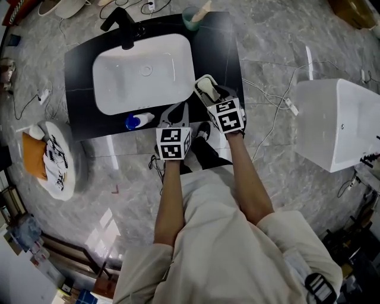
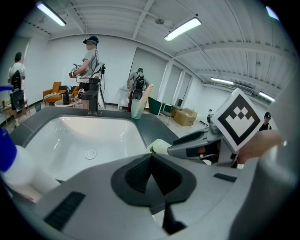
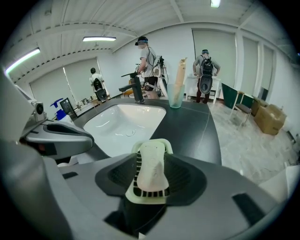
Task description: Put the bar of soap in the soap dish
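My right gripper (image 3: pixel 151 180) is shut on a pale green slotted soap dish (image 3: pixel 137 186), and a cream bar of soap (image 3: pixel 152 161) lies in it. In the head view that gripper (image 1: pixel 208 90) holds the dish (image 1: pixel 205 86) over the black counter (image 1: pixel 222 47), just right of the white sink (image 1: pixel 119 89). My left gripper (image 1: pixel 178 113) hovers at the counter's front edge, beside the right one. Its jaws (image 2: pixel 151 161) meet with nothing between them. The left gripper view shows the dish's end (image 2: pixel 157 146) poking out of the right gripper.
A black faucet (image 1: pixel 122 27) stands behind the sink, and a green cup (image 1: pixel 191 18) with a stick in it at the counter's back. A blue-capped white bottle (image 1: pixel 139 120) lies at the front edge. A white tub (image 1: pixel 332 124) stands right; cables cross the floor.
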